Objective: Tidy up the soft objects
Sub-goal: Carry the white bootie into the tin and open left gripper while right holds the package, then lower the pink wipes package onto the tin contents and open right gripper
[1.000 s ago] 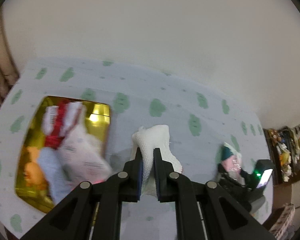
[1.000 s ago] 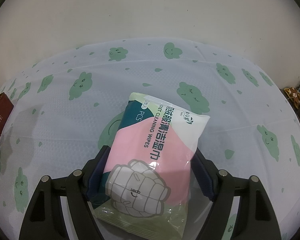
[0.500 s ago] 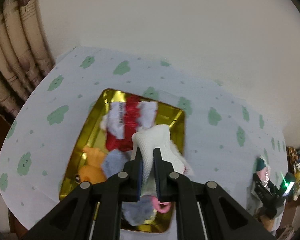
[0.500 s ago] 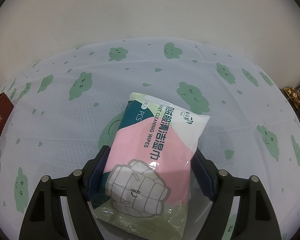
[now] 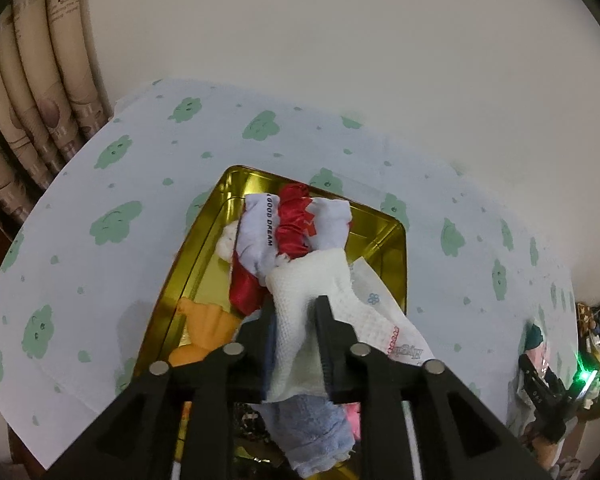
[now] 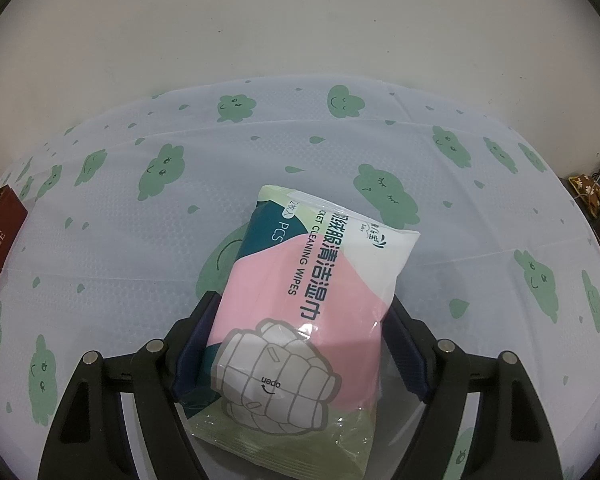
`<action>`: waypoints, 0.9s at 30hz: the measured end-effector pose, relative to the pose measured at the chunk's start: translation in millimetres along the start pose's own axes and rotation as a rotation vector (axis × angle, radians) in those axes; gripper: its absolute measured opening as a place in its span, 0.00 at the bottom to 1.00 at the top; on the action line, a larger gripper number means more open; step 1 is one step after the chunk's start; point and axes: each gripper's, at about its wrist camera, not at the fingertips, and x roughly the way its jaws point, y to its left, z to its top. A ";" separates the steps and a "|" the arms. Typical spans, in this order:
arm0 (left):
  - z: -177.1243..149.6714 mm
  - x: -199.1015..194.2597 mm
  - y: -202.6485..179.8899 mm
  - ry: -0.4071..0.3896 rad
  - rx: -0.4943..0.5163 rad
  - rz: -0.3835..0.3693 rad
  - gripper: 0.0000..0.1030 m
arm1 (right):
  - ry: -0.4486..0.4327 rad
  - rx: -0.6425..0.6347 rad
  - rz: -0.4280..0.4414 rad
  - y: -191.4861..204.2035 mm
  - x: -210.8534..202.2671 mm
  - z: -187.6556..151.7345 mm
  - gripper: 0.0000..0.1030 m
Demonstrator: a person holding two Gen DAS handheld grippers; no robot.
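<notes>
Your left gripper (image 5: 294, 312) tilts steeply down over the gold tin tray (image 5: 396, 248) on the cloud-print tablecloth (image 5: 116, 224), jaws opening around the white waffle-weave cloth (image 5: 304, 292) draped on the tray's soft pile. Beyond the tray's right edge, your right gripper (image 6: 300, 320) stays clamped on the glossy wipes pack (image 6: 312, 284), resting against the cloth-covered table.

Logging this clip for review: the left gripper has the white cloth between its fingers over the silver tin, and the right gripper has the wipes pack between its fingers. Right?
One slip: the tin is gold, not silver, as the left wrist view shows. The rest holds: the white cloth sits between the opening jaws of the left gripper, and the wipes pack lies between the fingers of the right gripper.
</notes>
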 end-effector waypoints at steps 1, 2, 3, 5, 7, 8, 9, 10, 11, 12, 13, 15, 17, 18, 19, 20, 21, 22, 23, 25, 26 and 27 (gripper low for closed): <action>-0.2 -1.7 0.9 -0.001 -0.001 0.002 0.22 | 0.000 -0.001 -0.001 -0.4 -0.2 0.4 0.74; -0.4 -4.1 1.4 -0.002 0.005 0.009 0.22 | 0.000 -0.001 -0.001 -1.1 -0.2 0.6 0.74; -0.9 -7.3 1.5 -0.007 0.011 0.016 0.22 | 0.000 -0.001 -0.001 -1.0 -0.3 0.7 0.73; -3.1 -17.2 1.4 -0.037 0.030 0.046 0.22 | -0.001 -0.004 -0.001 -1.8 0.1 2.4 0.72; -7.3 -28.3 -0.1 -0.071 0.063 0.079 0.22 | -0.003 -0.007 0.000 1.1 -0.2 1.8 0.71; -8.9 -32.0 -0.3 -0.084 0.076 0.093 0.23 | -0.004 -0.008 0.002 0.1 0.3 2.5 0.70; -12.3 -38.1 -0.7 -0.105 0.092 0.110 0.23 | -0.006 -0.009 0.004 0.3 0.0 2.6 0.70; -16.6 -44.0 -0.2 -0.125 0.104 0.128 0.23 | -0.007 -0.012 0.003 1.3 -0.1 2.5 0.69; -21.4 -49.1 0.4 -0.138 0.115 0.151 0.23 | -0.007 -0.015 0.002 2.2 -0.1 2.7 0.68; -25.2 -52.7 1.5 -0.147 0.125 0.161 0.23 | -0.009 -0.017 0.002 2.4 -0.7 3.2 0.67; -30.0 -56.3 2.7 -0.155 0.133 0.164 0.24 | -0.010 -0.019 0.001 2.7 -1.5 3.4 0.66; -41.0 -63.1 6.8 -0.175 0.142 0.176 0.24 | -0.008 -0.024 0.001 5.6 -3.5 3.9 0.64; -51.0 -67.8 11.3 -0.192 0.146 0.193 0.24 | -0.008 -0.022 0.005 7.2 -6.9 4.0 0.63; -54.2 -69.7 12.6 -0.198 0.149 0.201 0.24 | -0.012 -0.027 0.006 10.6 -10.0 4.4 0.63; -58.2 -70.9 15.8 -0.202 0.145 0.214 0.24 | -0.017 -0.032 0.001 13.1 -12.7 5.1 0.63; -61.9 -72.3 19.3 -0.207 0.139 0.222 0.24 | -0.023 -0.035 -0.002 15.6 -16.1 6.2 0.63; -64.8 -73.7 22.0 -0.214 0.137 0.228 0.24 | -0.030 -0.038 0.007 19.6 -21.6 8.3 0.63; -67.3 -74.7 25.1 -0.219 0.129 0.232 0.24 | -0.035 -0.039 0.017 23.4 -26.8 10.5 0.63; -69.7 -75.7 28.2 -0.222 0.121 0.234 0.24 | -0.038 -0.042 0.024 26.8 -30.8 12.3 0.63; -75.1 -76.8 36.1 -0.219 0.105 0.232 0.24 | -0.055 -0.072 0.056 44.5 -46.5 18.6 0.63; -77.5 -77.1 40.6 -0.221 0.093 0.227 0.24 | -0.063 -0.084 0.068 51.9 -51.8 20.0 0.63; -79.8 -77.9 44.2 -0.224 0.081 0.228 0.24 | -0.076 -0.112 0.091 67.2 -61.8 23.3 0.63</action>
